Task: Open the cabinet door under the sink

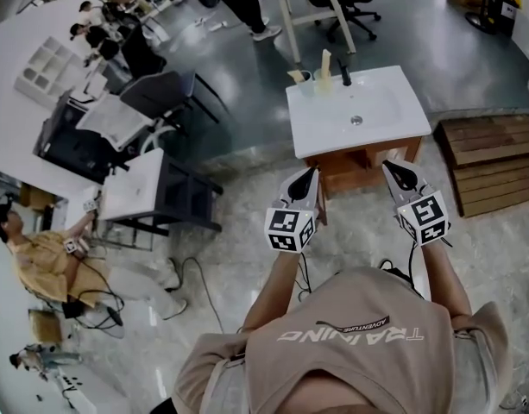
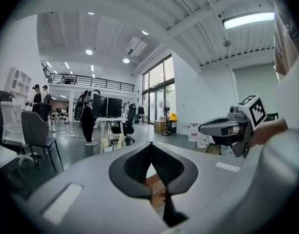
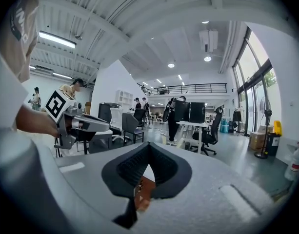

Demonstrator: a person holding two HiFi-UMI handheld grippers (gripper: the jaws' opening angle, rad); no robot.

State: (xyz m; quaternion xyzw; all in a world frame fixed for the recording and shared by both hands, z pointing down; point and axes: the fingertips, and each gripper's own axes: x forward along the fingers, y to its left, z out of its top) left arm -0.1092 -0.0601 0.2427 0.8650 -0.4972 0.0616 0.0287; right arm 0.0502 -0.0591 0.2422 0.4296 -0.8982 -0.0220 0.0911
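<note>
Grey polished floor of a big open workshop, desks and chairs off to the left, pallet to the right. Toward the far side, white sink on a wooden cabinet; tap at the sink's back edge, cups at its back left corner. Cabinet front turned toward the person, just beyond both tools.

Left gripper pressed together, pinching nothing. Right gripper likewise closed and empty. Both held about level, side by side, near the cabinet and seemingly apart from it.

Door: probably a light, stiff wooden panel on hinges, likely to swing on a steady pull. Rigid, hardly fragile, possibly slippery for the pads if varnished. Best taken by a knob or pull if present, otherwise by the free edge opposite the hinges. Calls for spread jaws first.

Hidden or unclear: from the head view only a narrow strip of the front below the sink's near edge, with no handle, seam or hinge side to be made out. Lower part of the cabinet out of sight. From each gripper view, merely a sliver of brown wood through the gap behind the closed tips, too little to locate a grip.
</note>
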